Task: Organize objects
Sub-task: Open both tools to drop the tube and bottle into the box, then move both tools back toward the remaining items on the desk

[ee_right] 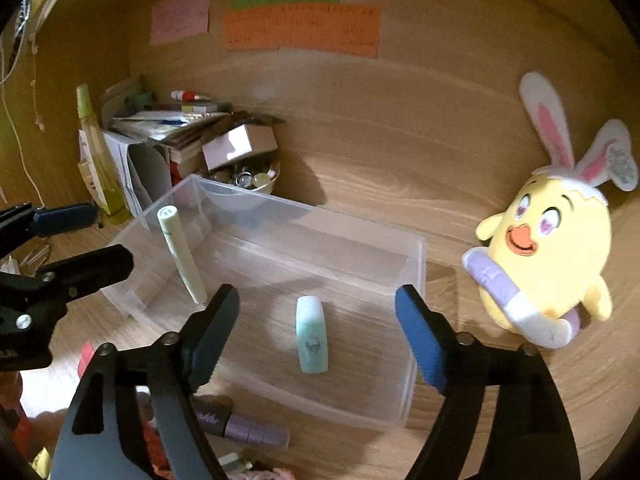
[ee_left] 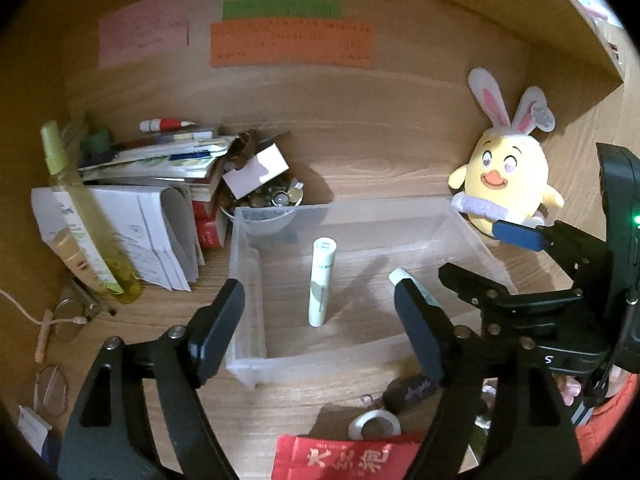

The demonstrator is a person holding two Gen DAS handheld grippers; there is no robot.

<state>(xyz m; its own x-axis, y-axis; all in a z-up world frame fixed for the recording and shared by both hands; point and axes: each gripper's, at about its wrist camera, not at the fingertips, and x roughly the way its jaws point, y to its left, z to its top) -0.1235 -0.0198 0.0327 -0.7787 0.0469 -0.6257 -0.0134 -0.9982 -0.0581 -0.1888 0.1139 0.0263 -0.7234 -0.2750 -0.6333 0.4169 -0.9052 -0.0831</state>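
A clear plastic bin [ee_left: 246,276] [ee_right: 412,344] sits on the wooden desk. A pale green tube [ee_left: 320,282] [ee_right: 180,254] leans upright inside it at the left. A small teal bottle [ee_right: 312,334] lies flat on the bin floor; in the left wrist view only its white tip [ee_left: 398,274] shows past my finger. My left gripper [ee_left: 318,324] is open and empty over the bin's near side. My right gripper [ee_right: 316,328] is open and empty above the teal bottle; it also shows in the left wrist view [ee_left: 484,258].
A yellow plush chick [ee_left: 506,180] [ee_right: 548,256] stands right of the bin. Books and papers [ee_left: 148,184], a bowl of trinkets [ee_left: 272,200] and a yellow-green bottle [ee_left: 86,216] crowd the left. A purple tube [ee_right: 248,432], tape roll [ee_left: 374,424] and red packet [ee_left: 348,458] lie in front.
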